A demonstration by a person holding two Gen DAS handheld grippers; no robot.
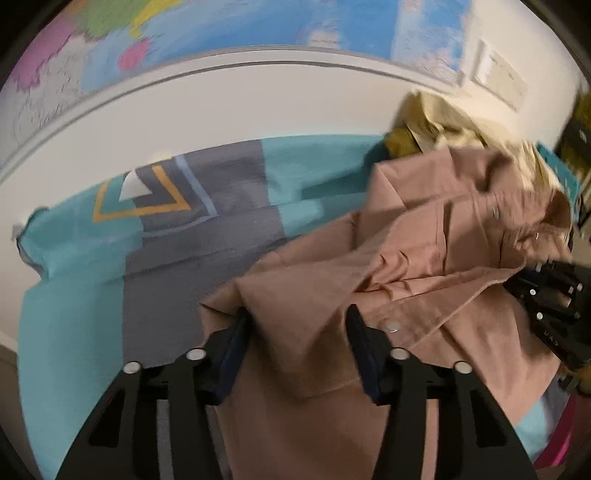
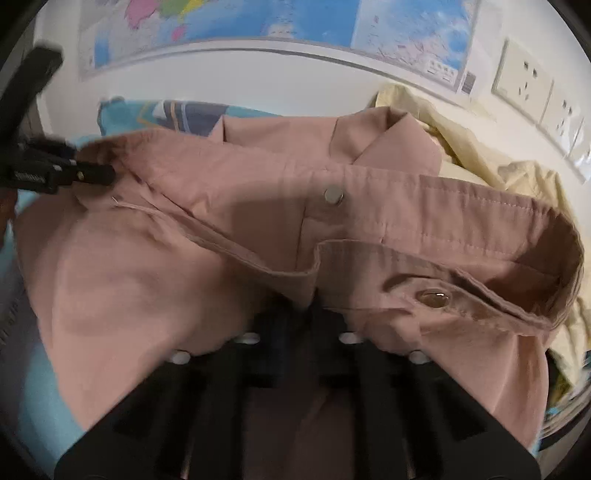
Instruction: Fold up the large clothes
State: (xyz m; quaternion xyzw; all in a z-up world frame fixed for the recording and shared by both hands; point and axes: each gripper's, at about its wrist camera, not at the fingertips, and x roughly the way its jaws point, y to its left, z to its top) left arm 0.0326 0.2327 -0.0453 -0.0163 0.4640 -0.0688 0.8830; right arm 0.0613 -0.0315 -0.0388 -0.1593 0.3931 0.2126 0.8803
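A large dusty-pink shirt with metal snap buttons (image 1: pixel 417 251) lies bunched on a teal and grey bedspread (image 1: pixel 199 236). My left gripper (image 1: pixel 297 317) is open, its two fingers astride a fold of the pink cloth at the shirt's near edge. In the right wrist view the pink shirt (image 2: pixel 258 229) fills the frame, collar band and snaps up. My right gripper (image 2: pixel 295 306) is shut on the shirt's edge under the placket, its fingertips partly hidden by cloth. The left gripper shows at the left in the right wrist view (image 2: pixel 99 173), at the shirt's far corner.
A pale yellow garment (image 2: pixel 480 162) lies heaped behind the pink shirt, with an olive piece (image 1: pixel 402 140) beside it. A white wall with a world map (image 2: pixel 258 22) and wall sockets (image 2: pixel 524 81) stands behind the bed. The right gripper's black body (image 1: pixel 554 302) is at the right in the left wrist view.
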